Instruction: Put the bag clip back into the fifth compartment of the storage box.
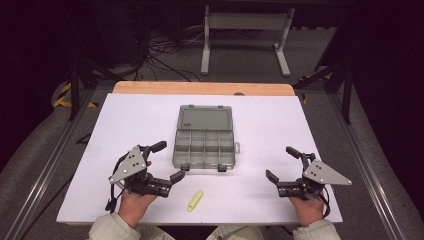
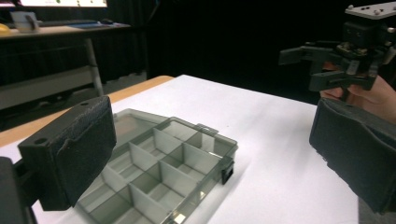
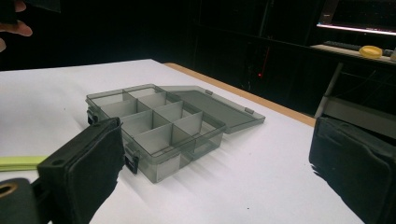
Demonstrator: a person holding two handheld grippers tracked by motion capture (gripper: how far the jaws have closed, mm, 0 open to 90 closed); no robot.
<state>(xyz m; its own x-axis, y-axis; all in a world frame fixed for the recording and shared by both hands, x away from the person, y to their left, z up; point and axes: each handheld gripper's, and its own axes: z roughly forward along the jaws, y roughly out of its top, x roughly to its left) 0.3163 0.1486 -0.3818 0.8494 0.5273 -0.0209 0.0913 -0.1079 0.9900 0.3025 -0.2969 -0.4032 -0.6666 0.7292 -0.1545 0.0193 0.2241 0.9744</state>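
Note:
A smoky grey compartment box (image 1: 205,147) lies open at the middle of the white table (image 1: 130,120), its lid (image 1: 205,118) folded flat toward the far side. Its several compartments look empty. A yellow-green stick (image 1: 195,201) lies in front of it near the table's front edge. My left gripper (image 1: 169,161) is open at the box's front left corner, holding nothing. My right gripper (image 1: 281,162) is open to the right of the box, also holding nothing. The left gripper view shows the box (image 2: 159,172) between wide jaws, with the other gripper (image 2: 336,60) beyond. In the right gripper view the box (image 3: 159,121) and the stick (image 3: 18,162) appear.
A wooden strip (image 1: 200,88) borders the table's far edge. Beyond it stand a grey metal frame (image 1: 245,30) and cables on the floor. Dark stands flank both sides of the table. White table surface extends left and right of the box.

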